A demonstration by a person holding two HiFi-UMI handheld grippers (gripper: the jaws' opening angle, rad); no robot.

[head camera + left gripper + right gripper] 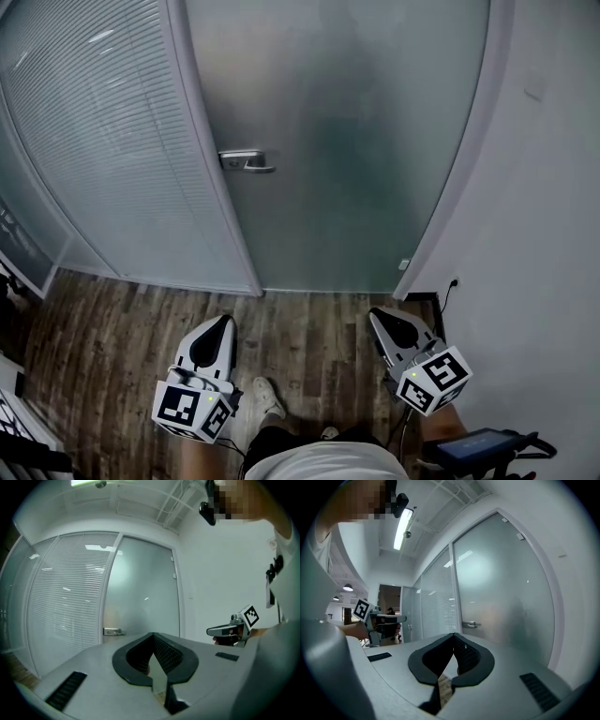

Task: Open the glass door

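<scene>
the head view looked steeply down at the glass door (356,141) from near. both gripper views faced it level, sharing its handle (114,631).

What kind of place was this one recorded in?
Most likely an office interior: a frosted glass door with a lever handle, a blind-covered glazed partition beside it, and wood-plank flooring.

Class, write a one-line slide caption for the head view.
Closed frosted glass door ahead; left gripper and right gripper both shut, well short of its lever handle.
</scene>
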